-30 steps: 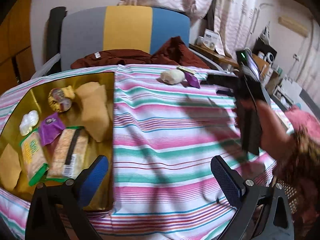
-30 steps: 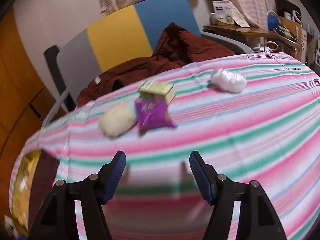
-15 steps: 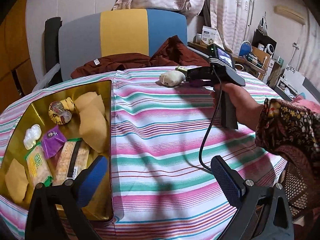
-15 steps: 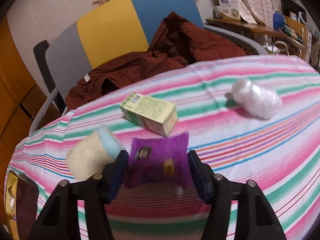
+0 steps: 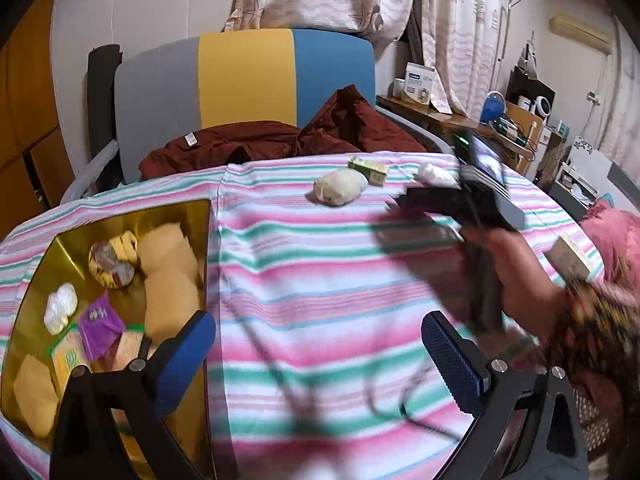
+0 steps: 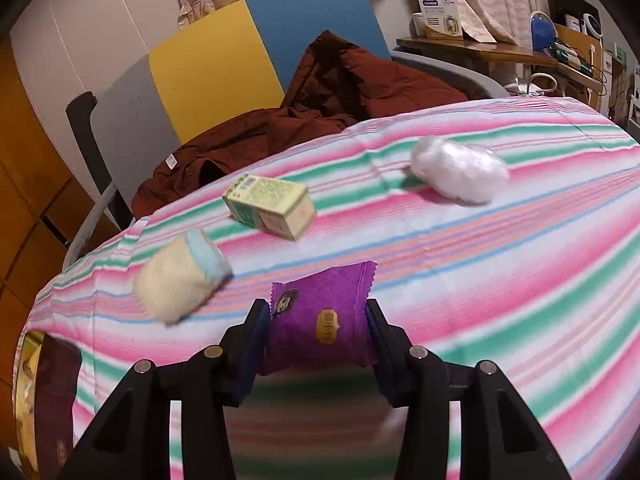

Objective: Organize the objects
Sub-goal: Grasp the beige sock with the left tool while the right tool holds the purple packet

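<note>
A purple foil snack packet (image 6: 320,320) sits squarely between the two fingers of the right gripper (image 6: 318,334), its crimped, saw-toothed end pointing away from the camera over the striped tablecloth (image 6: 500,280). The jaws have just been closing, and both blue pads now press against the packet's sides, pinching it across its width. The wrapper is glossy, with a small dark emblem and a gold label printed on its face.

Just beyond the gripper, to its left, lies a soft cream-coloured bun in clear wrap (image 6: 180,276) with a pale blue end. Farther back rests a rectangular green-and-cream carton (image 6: 270,204), lying on its side, and well off to the right a crinkled white plastic-wrapped bundle (image 6: 460,168). The cloth is woven in pink, green, white and thin blue stripes.

From the left wrist view, the left gripper (image 5: 320,354) hangs spread wide above the cloth, nothing between its textured blue pads. Below its left finger stands a shiny gold tray (image 5: 120,220) holding another purple packet (image 5: 98,326), tan pillowy packs, a white bundle and green-edged biscuit packets. A person's hand (image 5: 516,276), in a patterned sleeve, grips the black handle of the right gripper, blurred.

Behind the table stands a chair (image 5: 248,80) with a grey, yellow and blue back, dark red cloth (image 5: 280,140) heaped on its seat.
</note>
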Demonstrator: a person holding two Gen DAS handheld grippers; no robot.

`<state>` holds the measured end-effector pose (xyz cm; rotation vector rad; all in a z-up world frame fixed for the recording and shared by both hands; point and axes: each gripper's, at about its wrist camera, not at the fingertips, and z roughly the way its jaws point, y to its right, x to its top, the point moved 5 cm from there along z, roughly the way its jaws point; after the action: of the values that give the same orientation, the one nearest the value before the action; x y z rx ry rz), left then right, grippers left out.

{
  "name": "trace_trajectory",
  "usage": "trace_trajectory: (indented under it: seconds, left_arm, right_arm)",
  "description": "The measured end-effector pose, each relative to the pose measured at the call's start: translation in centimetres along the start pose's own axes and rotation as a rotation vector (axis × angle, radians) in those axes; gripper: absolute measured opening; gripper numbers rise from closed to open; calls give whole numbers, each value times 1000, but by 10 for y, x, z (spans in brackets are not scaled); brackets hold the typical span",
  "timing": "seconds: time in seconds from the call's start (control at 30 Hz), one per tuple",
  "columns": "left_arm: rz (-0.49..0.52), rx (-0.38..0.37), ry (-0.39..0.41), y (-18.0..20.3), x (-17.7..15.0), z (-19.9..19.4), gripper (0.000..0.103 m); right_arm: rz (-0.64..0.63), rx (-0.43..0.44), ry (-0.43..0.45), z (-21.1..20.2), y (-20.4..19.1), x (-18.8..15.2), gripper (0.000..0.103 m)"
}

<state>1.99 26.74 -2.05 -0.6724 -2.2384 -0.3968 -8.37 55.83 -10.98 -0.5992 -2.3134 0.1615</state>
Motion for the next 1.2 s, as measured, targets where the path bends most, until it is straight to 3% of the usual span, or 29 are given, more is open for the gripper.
trace_trajectory:
  seconds: [0.33, 0.5, 0.83, 1.13, 1.2]
  left_arm:
    - [-28, -6, -94, 10, 65, 82, 103]
    - [-1, 45, -114, 14, 91, 138, 103]
    - [148, 151, -86, 33, 124, 216, 103]
    - [240, 120, -65, 55, 130, 249, 102]
    - [229, 100, -59, 56, 129, 253, 97]
  right_arm:
    - [40, -12, 41, -21, 28, -18, 48]
    - [32, -30, 57, -20, 26, -19, 48]
    - [27, -38, 68, -21, 27, -20, 48]
    - [33, -37, 77, -22, 28, -20, 49]
    - [33, -37, 80, -21, 28, -20, 49]
